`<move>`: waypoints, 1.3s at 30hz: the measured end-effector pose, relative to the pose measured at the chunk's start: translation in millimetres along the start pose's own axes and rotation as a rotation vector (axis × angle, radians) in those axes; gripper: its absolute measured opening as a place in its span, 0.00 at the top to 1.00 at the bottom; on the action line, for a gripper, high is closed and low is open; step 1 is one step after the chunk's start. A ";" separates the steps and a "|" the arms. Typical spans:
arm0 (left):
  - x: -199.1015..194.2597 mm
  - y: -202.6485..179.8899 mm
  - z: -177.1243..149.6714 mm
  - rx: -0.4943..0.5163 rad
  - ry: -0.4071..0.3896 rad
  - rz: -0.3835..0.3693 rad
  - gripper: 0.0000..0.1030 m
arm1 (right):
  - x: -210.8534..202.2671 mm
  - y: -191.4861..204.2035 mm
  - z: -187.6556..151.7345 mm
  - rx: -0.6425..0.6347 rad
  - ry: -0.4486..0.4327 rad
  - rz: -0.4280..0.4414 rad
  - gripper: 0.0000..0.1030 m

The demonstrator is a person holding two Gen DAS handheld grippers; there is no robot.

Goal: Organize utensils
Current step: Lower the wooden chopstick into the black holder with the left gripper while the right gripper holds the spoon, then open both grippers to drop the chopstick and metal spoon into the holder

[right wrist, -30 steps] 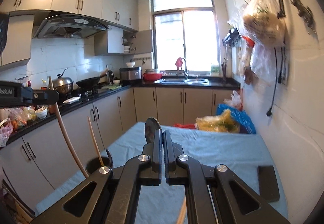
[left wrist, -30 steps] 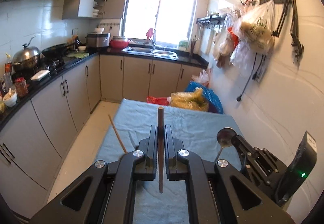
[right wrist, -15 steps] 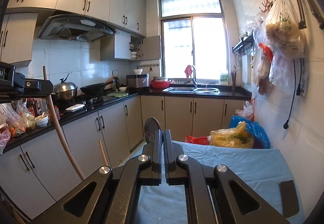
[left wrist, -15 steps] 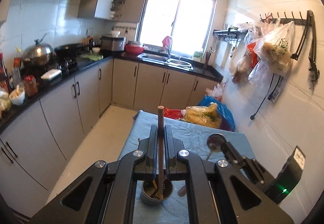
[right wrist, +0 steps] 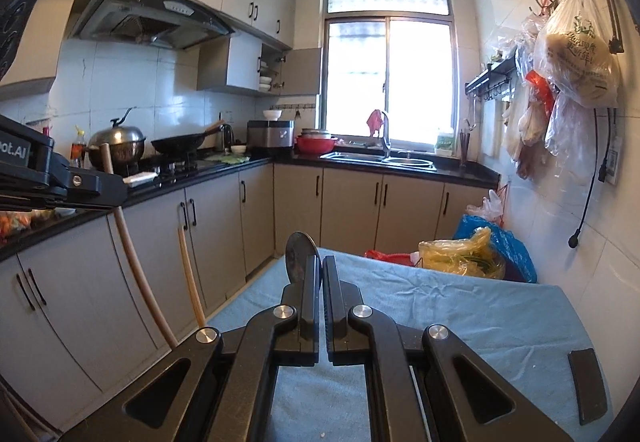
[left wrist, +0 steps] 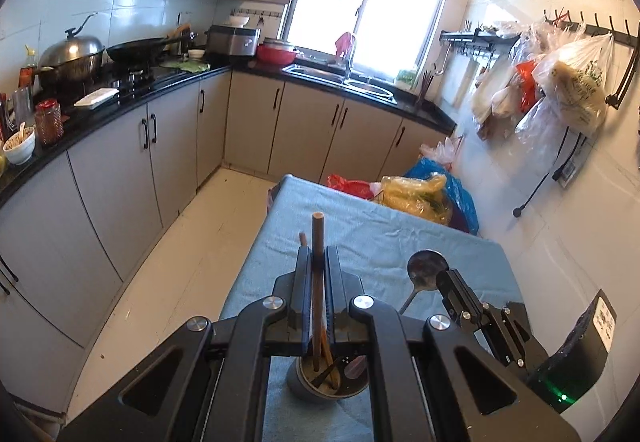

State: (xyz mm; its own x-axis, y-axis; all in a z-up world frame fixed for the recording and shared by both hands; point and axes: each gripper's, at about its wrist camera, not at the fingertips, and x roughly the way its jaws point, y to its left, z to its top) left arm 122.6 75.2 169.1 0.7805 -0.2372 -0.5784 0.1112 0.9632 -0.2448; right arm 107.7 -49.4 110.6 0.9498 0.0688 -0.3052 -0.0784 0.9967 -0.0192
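Observation:
In the left wrist view my left gripper [left wrist: 318, 254] is shut on an upright wooden stick [left wrist: 318, 234]. The stick's lower end dips into a grey cup [left wrist: 298, 386] that stands on the blue-clothed table [left wrist: 380, 242] and holds other wooden utensils. To its right, my right gripper [left wrist: 444, 276] is shut on a metal spoon [left wrist: 427, 268]. In the right wrist view the spoon [right wrist: 298, 254] sticks up, bowl first, past the shut right gripper [right wrist: 321, 262]. The left gripper [right wrist: 116, 194] shows at the left with its stick [right wrist: 132, 242]. A second stick [right wrist: 190, 274] stands beside it; the cup is hidden there.
Plastic bags [left wrist: 420, 194] are piled at the table's far end. Kitchen cabinets [left wrist: 120, 170] run along the left across a strip of floor. The tiled wall with hanging bags [right wrist: 576, 54] borders the table's right side. A flat black object [right wrist: 586, 382] lies near the right edge.
Both grippers have shifted across the table and sunk a little. The grey cup has come into view under the left gripper, and the stick's lower end now reaches into it.

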 end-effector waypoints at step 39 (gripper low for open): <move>11.0 9.7 -18.6 0.010 0.050 -0.006 0.94 | -31.5 -3.4 -5.8 0.047 0.030 0.084 0.94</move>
State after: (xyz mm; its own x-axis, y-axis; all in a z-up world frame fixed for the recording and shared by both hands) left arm 120.9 79.6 145.9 0.7482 -0.2488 -0.6150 0.1224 0.9629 -0.2407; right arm 76.2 -55.2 114.7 0.9309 0.1518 -0.3322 -0.1425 0.9884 0.0525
